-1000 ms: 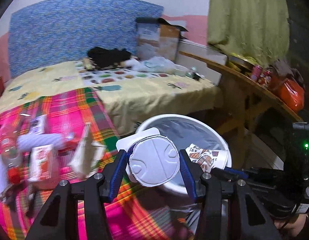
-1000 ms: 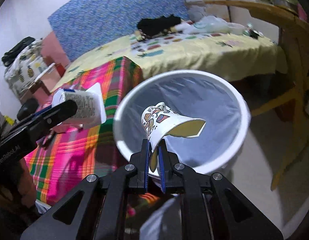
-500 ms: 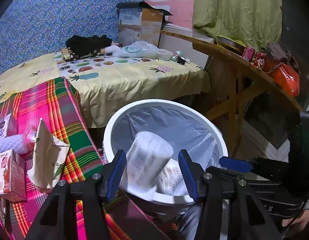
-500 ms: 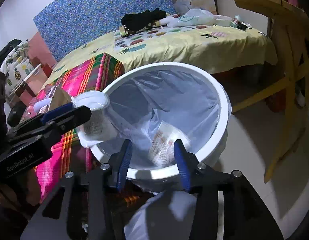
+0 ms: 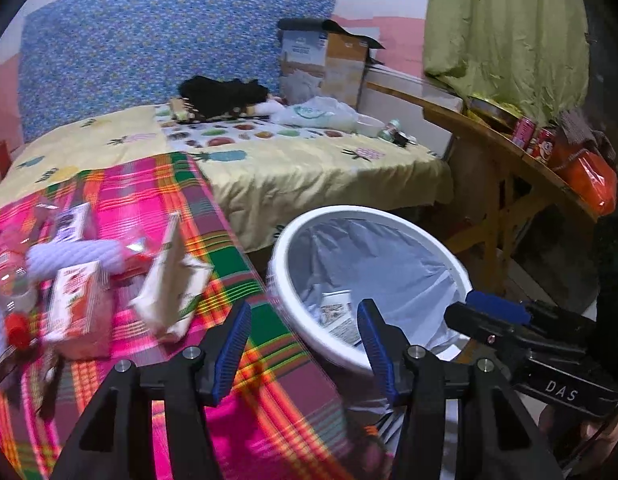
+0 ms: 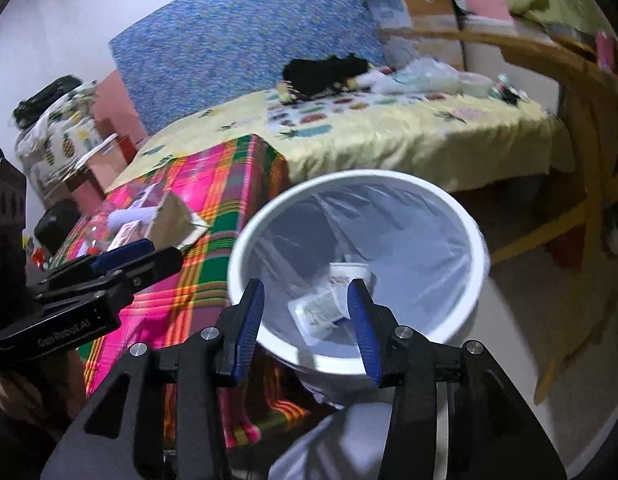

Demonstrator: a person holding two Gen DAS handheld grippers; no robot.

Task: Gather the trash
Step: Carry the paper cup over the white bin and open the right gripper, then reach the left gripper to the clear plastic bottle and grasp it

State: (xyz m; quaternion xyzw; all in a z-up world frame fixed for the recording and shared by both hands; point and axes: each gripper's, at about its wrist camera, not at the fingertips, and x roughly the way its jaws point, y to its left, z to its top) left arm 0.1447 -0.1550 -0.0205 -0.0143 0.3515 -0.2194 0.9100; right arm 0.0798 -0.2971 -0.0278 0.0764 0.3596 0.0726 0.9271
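Both your left claw (image 5: 303, 346) and right claw (image 6: 305, 316) hang open and empty over the white bin (image 6: 479, 256), where only the right view shows the carton (image 6: 317, 308) lying flat, long axis slanting up-right.

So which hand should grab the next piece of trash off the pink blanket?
Probably the left. The left gripper has open, empty jaws right over the plaid blanket, near the juice carton and paper bag. The right gripper, also open, hangs over the bin, farther away.

Empty right tongs (image 6: 305, 316) above white bin (image 6: 479, 256)
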